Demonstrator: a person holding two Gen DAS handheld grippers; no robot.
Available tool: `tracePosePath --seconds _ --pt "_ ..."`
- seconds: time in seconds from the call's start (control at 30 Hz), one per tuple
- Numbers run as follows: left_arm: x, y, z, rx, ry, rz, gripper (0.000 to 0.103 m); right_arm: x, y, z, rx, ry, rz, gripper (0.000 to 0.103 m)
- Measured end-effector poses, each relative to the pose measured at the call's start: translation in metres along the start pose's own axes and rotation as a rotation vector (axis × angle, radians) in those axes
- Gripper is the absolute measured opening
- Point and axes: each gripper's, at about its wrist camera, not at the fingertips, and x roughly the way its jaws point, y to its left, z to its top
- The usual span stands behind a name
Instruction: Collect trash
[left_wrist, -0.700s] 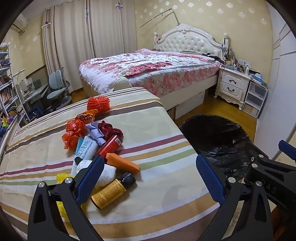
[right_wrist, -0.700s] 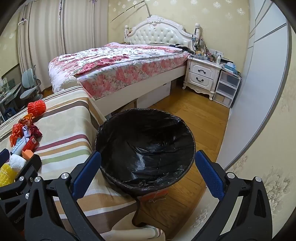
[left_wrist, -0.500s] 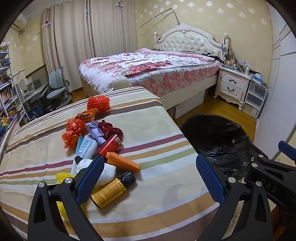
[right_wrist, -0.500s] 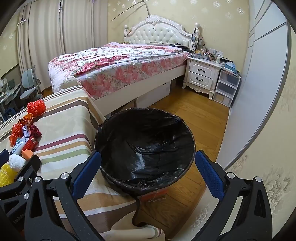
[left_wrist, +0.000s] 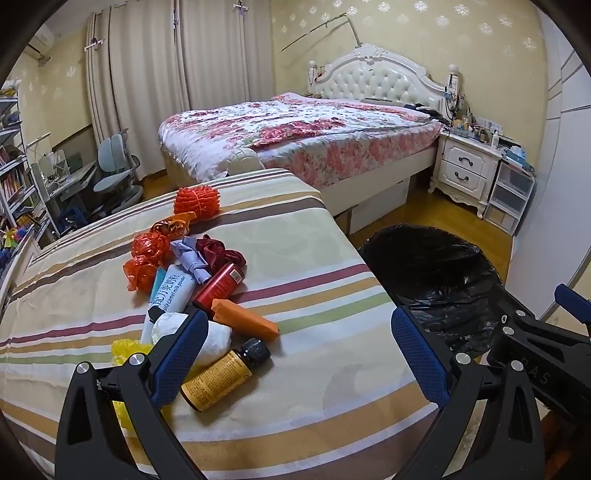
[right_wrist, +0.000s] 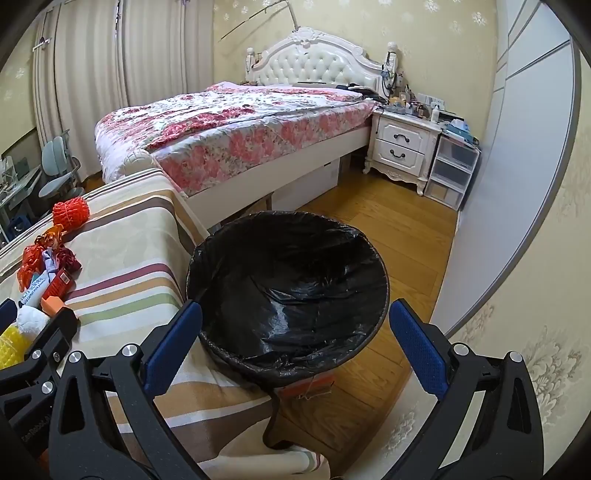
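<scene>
Left wrist view shows the trash (left_wrist: 199, 291) heaped on a striped table (left_wrist: 314, 266), toward its left edge: an amber bottle (left_wrist: 225, 373) nearest the camera, a white wad (left_wrist: 214, 334), an orange wedge (left_wrist: 245, 319), a red can (left_wrist: 219, 282), a tube (left_wrist: 173, 291), red wrappers (left_wrist: 149, 254) and an orange mesh ball (left_wrist: 197, 199) farthest back. Off the table's right edge stands the bin (right_wrist: 288, 295), lined in black and, as far as the right wrist view shows, with nothing in it yet.

Left gripper (left_wrist: 295, 358) hangs over the near edge with jaws wide apart, holding nothing, the bottle just inside its left finger. Right gripper (right_wrist: 295, 347) hovers above the bin, jaws also apart and bare.

Collecting looks not yet begun; this reads as the first approach. Next move probably calls for lowering the left gripper, straddling the bottle across its body, then closing and carrying it right to the bin.
</scene>
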Motion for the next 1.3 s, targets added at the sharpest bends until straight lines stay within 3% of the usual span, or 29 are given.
tracePosePath --seconds 1.3 --pt "0.0056 0.0025 0.0000 -0.012 0.024 -0.006 0.097 0.0059 -0.0030 -0.0026 0.004 0.012 0.002 0.099"
